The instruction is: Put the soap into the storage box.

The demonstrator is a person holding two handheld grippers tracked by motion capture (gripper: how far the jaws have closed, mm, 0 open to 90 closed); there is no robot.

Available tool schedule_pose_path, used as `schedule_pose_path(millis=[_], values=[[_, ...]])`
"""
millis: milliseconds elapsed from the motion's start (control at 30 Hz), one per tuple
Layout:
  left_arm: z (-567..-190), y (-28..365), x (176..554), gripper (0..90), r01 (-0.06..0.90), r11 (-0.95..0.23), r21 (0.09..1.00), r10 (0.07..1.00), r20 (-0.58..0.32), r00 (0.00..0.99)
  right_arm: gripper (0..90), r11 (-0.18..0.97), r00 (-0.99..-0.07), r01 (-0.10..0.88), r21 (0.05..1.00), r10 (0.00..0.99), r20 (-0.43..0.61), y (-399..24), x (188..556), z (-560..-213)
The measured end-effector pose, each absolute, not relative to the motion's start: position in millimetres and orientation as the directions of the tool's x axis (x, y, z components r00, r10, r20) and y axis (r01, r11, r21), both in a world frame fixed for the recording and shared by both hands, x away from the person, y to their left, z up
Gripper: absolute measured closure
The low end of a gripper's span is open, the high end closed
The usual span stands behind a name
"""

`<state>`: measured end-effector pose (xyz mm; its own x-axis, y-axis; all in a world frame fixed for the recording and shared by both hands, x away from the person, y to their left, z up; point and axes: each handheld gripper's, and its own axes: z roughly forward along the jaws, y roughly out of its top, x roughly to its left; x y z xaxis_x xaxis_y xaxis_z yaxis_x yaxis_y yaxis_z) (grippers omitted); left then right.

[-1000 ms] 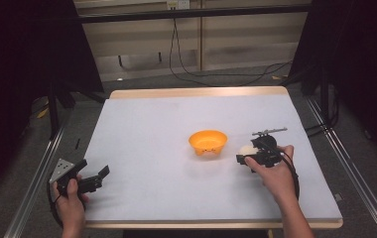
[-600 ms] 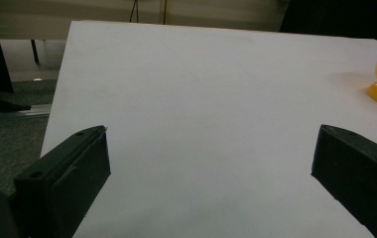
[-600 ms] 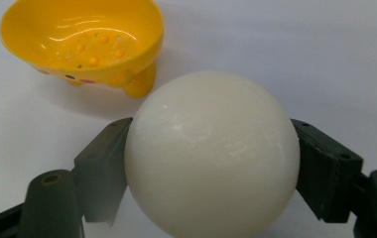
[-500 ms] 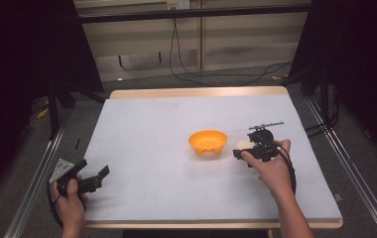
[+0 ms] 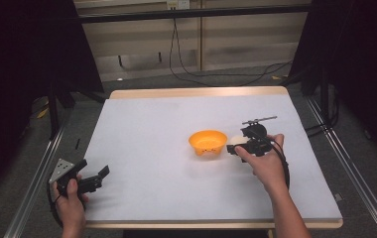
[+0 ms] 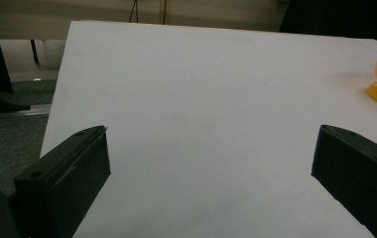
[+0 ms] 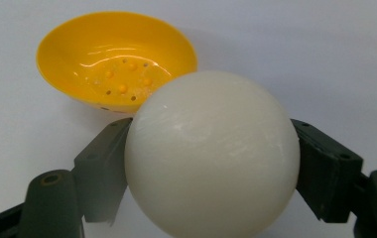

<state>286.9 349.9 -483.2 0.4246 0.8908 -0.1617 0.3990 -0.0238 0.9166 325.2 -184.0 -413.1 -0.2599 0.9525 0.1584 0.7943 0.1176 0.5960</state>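
A white-topped rectangular table with a pale wooden edge (image 5: 196, 92) stands on grey carpeted floor (image 5: 137, 87) — black curtains (image 5: 23, 64) flank it, black cables (image 5: 186, 69) trail behind, beige wall panels (image 5: 236, 39) beyond.

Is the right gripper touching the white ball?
Touching. The right gripper view shows the right gripper with both jaws pressed against the sides of the white ball.

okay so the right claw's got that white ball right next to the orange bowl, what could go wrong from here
The white ball is smooth and round, pinched between the right claw jaws, so it might squirt out and roll across the table. The orange bowl looks light and unsteadied; the left claw sits far off, so a bump could tip it.
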Motion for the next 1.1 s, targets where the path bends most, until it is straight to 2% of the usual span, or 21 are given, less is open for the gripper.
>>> schedule_pose_path(millis=[1100], values=[[-483.4, 348.8, 286.7, 1.6, 0.403, -0.012, 0.915, 0.889, -0.175, 0.423, 23.7, 0.147, -0.304, 0.784, 0.603, 0.938, 0.167, -153.5, 342.7, -402.6]])
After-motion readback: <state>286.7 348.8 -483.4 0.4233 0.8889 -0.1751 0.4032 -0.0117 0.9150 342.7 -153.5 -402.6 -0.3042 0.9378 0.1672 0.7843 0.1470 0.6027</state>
